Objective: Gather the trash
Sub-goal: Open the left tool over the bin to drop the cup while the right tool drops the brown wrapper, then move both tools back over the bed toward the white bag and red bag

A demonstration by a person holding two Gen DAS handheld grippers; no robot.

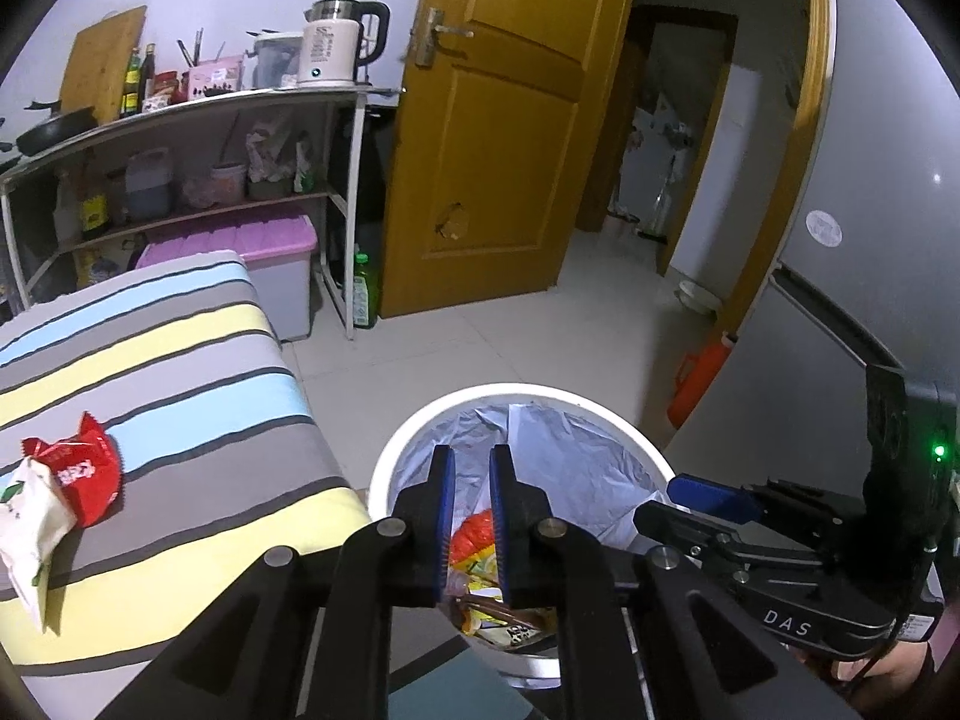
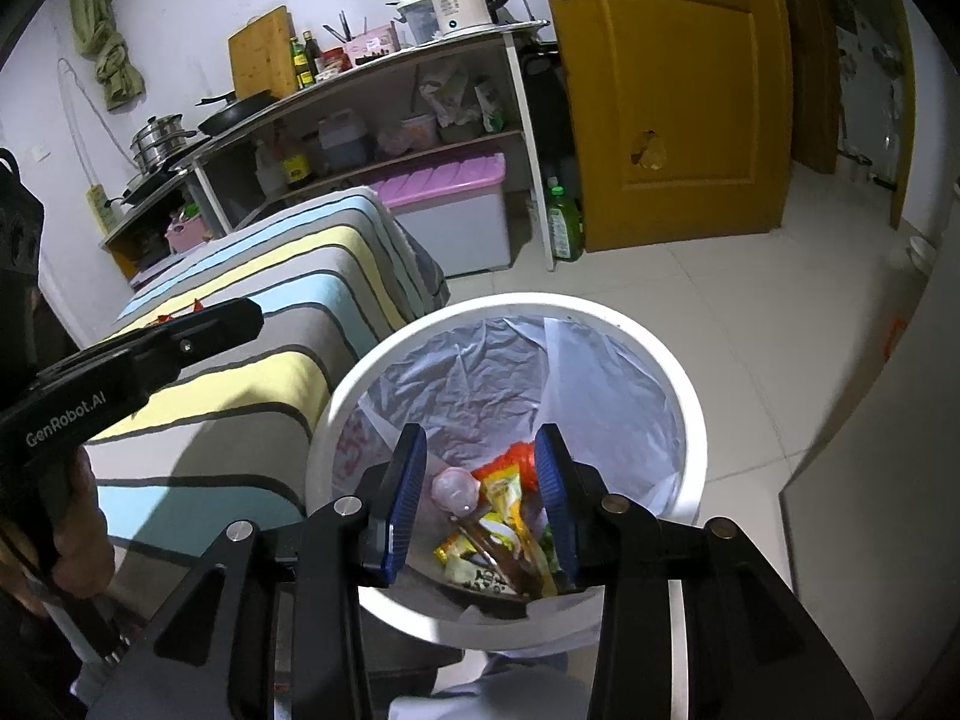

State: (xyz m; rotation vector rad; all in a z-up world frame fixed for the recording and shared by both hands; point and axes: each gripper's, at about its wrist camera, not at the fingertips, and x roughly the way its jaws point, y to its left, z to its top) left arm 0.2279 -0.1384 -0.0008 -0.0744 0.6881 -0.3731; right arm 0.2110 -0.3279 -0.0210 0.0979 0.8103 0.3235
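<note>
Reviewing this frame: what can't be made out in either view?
- Left wrist view: the white packet runs off the left edge.
- Both views: the bin bottom is partly hidden by the right gripper and left gripper.
- Wrapper print: too small.

Your white round trash bin (image 2: 336, 402) stands upright on the tiled floor, just beside the striped bed, lined with a crumpled pale plastic bag (image 2: 480, 360). At its bottom you have a heap of wrappers (image 2: 504, 516): orange, yellow and brown ones, plus a pale pink crumpled piece. On the bed, a red snack packet (image 1: 84, 468) lies partly under a white packet (image 1: 30, 528).
</note>
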